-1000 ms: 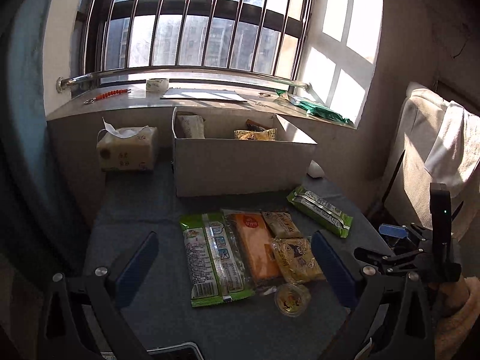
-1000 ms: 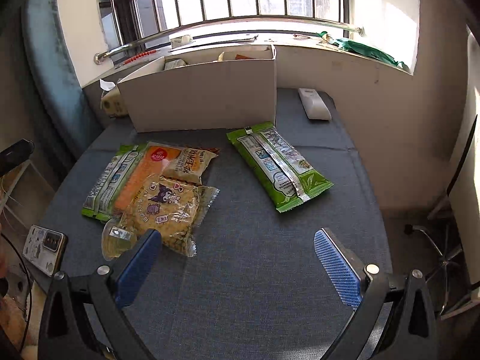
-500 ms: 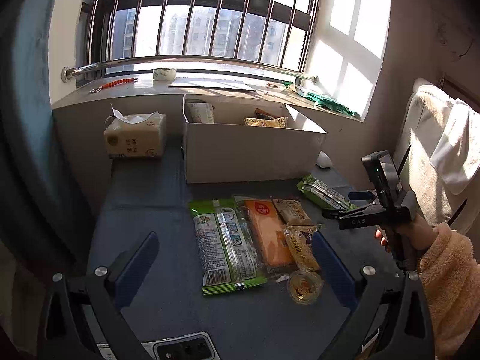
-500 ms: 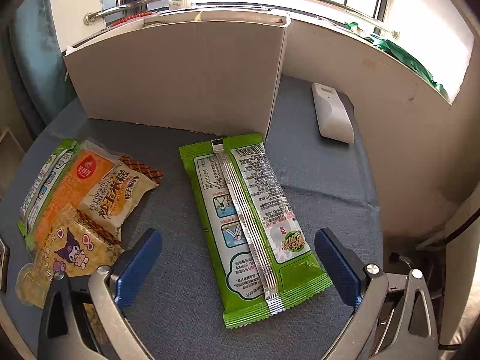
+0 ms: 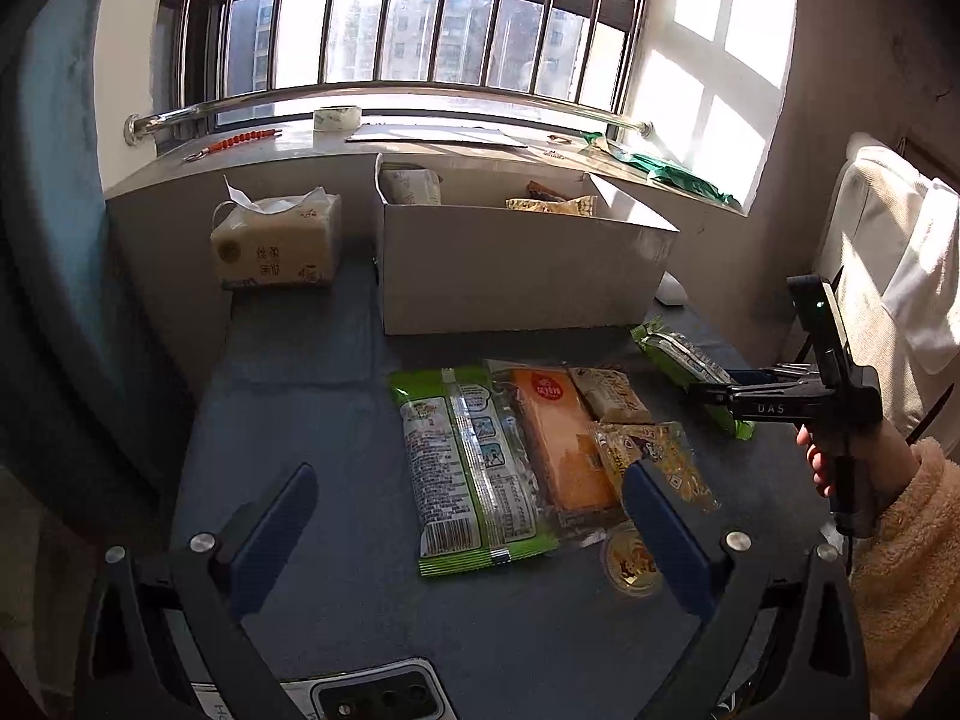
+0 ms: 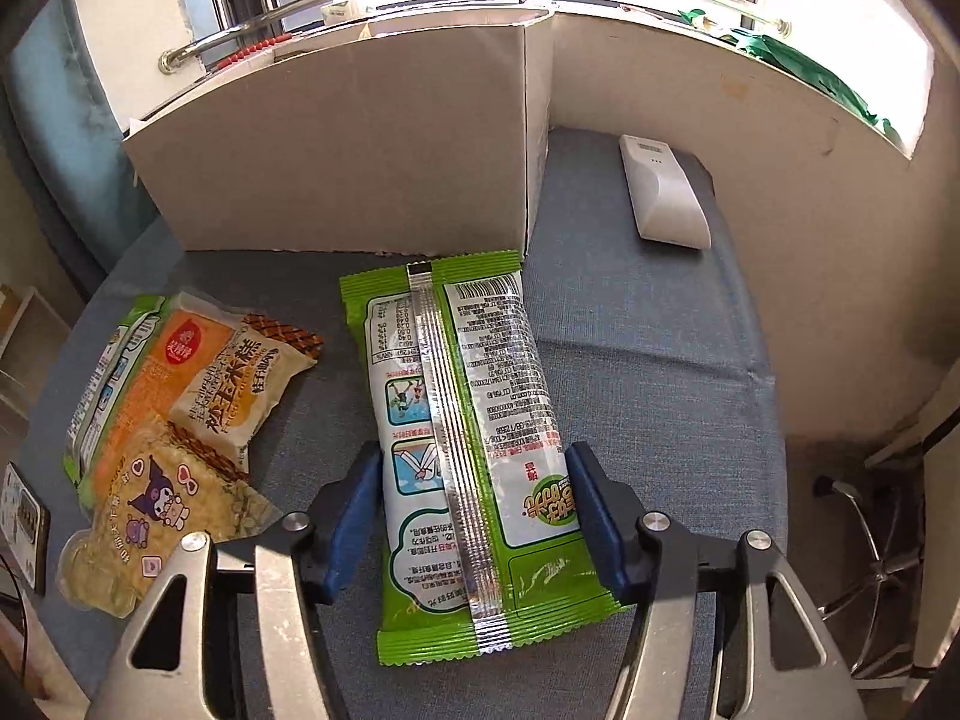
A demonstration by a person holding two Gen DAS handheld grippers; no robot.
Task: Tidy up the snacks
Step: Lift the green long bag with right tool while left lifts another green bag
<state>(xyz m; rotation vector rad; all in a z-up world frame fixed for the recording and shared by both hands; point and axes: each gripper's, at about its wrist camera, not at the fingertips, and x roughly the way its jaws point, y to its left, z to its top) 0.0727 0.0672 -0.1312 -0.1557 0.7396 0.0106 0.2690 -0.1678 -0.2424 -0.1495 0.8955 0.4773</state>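
Crinkled foil and glossy plastic make up the loose heap of snacks at nine o'clock in the right wrist view: an orange wafer pack (image 6: 141,384) lies flat, a pale rice-cake pouch (image 6: 240,384) leans over it, and a cartoon-printed bag (image 6: 162,504) overlaps both, probably tipped out together for sorting. At twelve o'clock stands the white cardboard box (image 6: 360,144), matte and straight-walled; the left wrist view shows a few packets already poking above its rim, so it is likely the goal. At six o'clock the green noodle packet (image 6: 474,450) lies seam-up on the grey woven tabletop (image 6: 648,396), apart from the heap, long and pillow-shaped with a shiny central seal. The right gripper (image 6: 474,510) straddles it across its width, jaws closing with the packet between them; the blue ribbed pads sit just at its edges, and I cannot tell that they press yet. At two o'clock rests a smooth white remote (image 6: 660,198). The left gripper (image 5: 468,531) hangs spread and empty above the heap.
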